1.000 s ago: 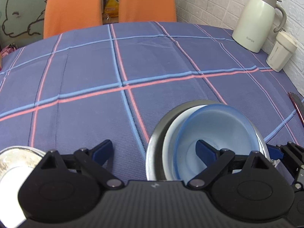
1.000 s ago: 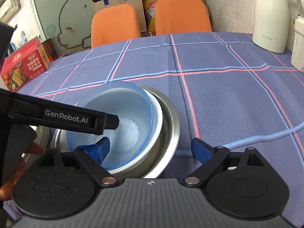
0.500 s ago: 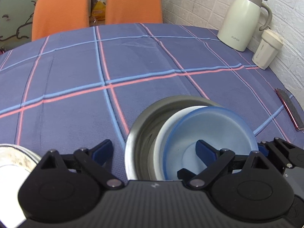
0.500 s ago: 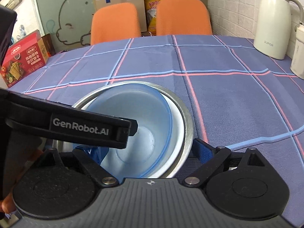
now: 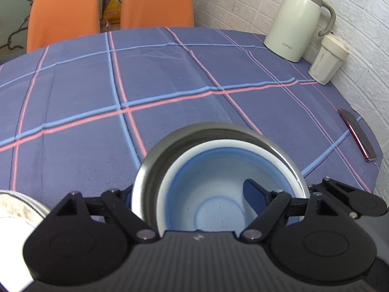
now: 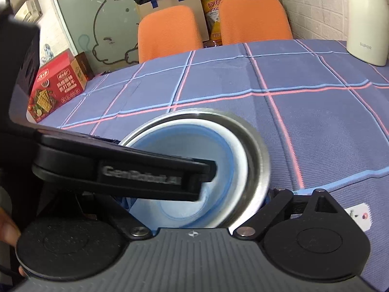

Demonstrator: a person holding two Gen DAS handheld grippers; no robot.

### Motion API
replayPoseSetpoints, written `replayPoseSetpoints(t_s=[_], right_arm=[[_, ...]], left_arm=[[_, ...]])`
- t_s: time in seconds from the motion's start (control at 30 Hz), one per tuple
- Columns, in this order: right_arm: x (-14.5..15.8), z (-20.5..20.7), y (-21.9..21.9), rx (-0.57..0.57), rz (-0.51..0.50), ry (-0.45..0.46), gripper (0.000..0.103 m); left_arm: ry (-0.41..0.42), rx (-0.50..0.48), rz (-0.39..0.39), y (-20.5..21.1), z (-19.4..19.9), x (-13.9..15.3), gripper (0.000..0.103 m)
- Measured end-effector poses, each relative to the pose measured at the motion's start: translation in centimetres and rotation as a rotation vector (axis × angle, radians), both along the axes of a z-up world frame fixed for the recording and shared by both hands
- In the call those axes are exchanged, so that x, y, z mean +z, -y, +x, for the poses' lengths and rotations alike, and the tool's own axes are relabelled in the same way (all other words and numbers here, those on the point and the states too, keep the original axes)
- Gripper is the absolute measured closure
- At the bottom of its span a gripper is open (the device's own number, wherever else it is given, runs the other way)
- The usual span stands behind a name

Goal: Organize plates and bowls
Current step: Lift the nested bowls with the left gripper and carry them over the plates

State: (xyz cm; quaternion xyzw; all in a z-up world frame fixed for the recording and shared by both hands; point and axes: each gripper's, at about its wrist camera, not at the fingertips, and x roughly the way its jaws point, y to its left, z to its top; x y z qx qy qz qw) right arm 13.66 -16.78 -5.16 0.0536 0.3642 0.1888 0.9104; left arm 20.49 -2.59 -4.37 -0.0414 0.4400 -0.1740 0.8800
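The blue bowl (image 5: 218,194) sits nested in a white bowl (image 5: 167,182) inside the steel bowl (image 5: 150,170) on the counter (image 5: 170,85). Both the left gripper (image 5: 192,194) and right gripper (image 6: 194,199) straddle the stack, jaws spread. Another dish (image 5: 14,209) seems left to stack.

Your two wrist views sit close above nested steel-white-blue bowl stack (image 5: 218,170) (image 6: 252,150), facing orange chairs (image 5: 155,0) (image 6: 252,17); both share it.

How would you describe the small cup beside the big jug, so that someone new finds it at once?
Look to the far right edge of the round table with the blue checked cloth, by the white brick wall. There stands a tall cream jug with a handle. The small cup is just right of it: shorter, cream, lidded, no handle.
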Motion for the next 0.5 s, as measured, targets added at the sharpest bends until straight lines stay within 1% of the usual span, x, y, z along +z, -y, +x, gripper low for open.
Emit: replayPoseSetpoints(t_s=[0.1,0.2,0.27,0.33,0.37,0.4,0.5], right_arm=[[0.3,-0.1,1.0,-0.051,-0.015,0.009,0.024],[0.0,0.0,1.4,-0.061,-0.024,-0.002,0.024],[-0.3,0.0,1.1,-0.050,-0.037,0.015,0.024],[-0.5,-0.2,0.4,-0.039,-0.083,0.042,0.024],[-0.6,-0.2,0.0,-0.036,-0.106,0.053,0.025],[-0.7,-0.4,-0.2,-0.030,-0.120,0.061,0.026],[-0.5,-0.6,-0.8,0.004,-0.081,0.058,0.028]], left_arm=[[-0.020,0.003,-0.048,-1.1,0.4,0.1,0.025],[-0.017,0.011,-0.047,-1.3,0.4,0.1,0.025],[-0.005,0.005,-0.036,-1.1,0.1,0.1,0.027],[0.014,0.001,-0.015,-1.0,-0.3,0.0,0.033],[0.021,0.003,-0.010,-1.0,-0.4,0.0,0.041],[0.019,0.005,-0.018,-1.1,-0.4,0.1,0.044],[0.006,0.011,-0.035,-1.0,-0.1,0.1,0.046]])
